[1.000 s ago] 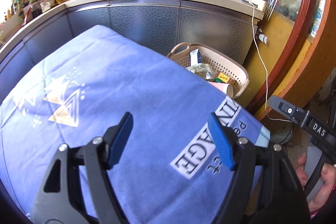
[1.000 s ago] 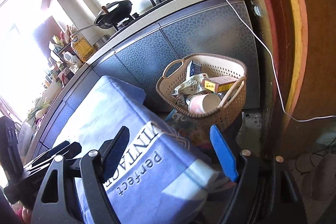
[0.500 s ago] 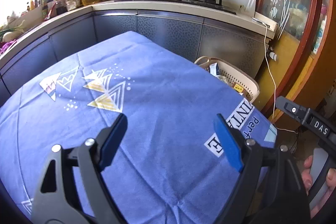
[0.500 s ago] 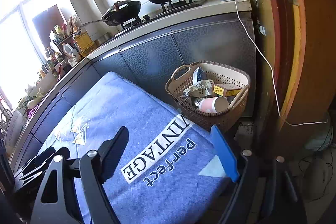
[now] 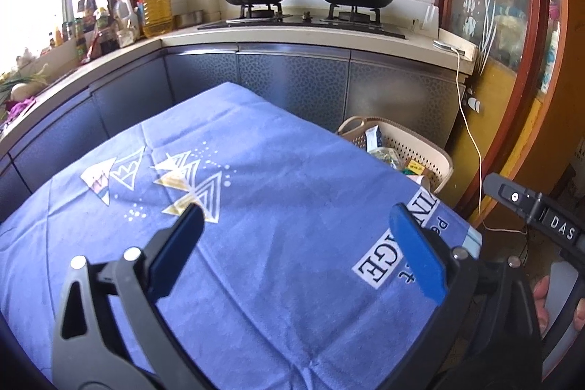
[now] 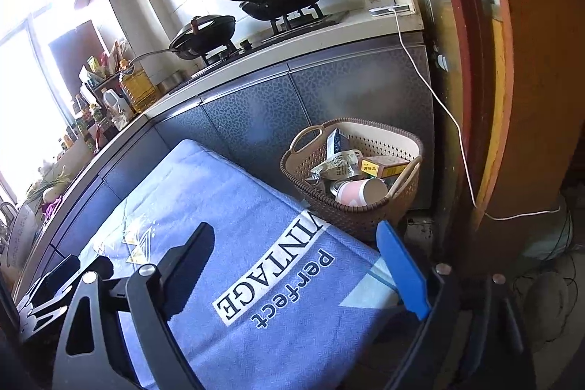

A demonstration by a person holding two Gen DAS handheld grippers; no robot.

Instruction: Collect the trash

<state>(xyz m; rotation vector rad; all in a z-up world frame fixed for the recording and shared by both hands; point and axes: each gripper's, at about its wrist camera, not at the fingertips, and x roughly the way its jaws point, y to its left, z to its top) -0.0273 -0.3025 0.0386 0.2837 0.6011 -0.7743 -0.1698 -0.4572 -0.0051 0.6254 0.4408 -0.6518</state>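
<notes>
Pink cup in basket shows only from the right wrist.

The blue tablecloth lies flat, with open room above it. The basket stands just beyond the table's corner, hemmed by the cabinet doors and a white cable.

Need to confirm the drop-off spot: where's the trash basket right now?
The basket stands on the floor past the blue-clothed table's far right corner, against the grey cabinets below the stove.
</notes>
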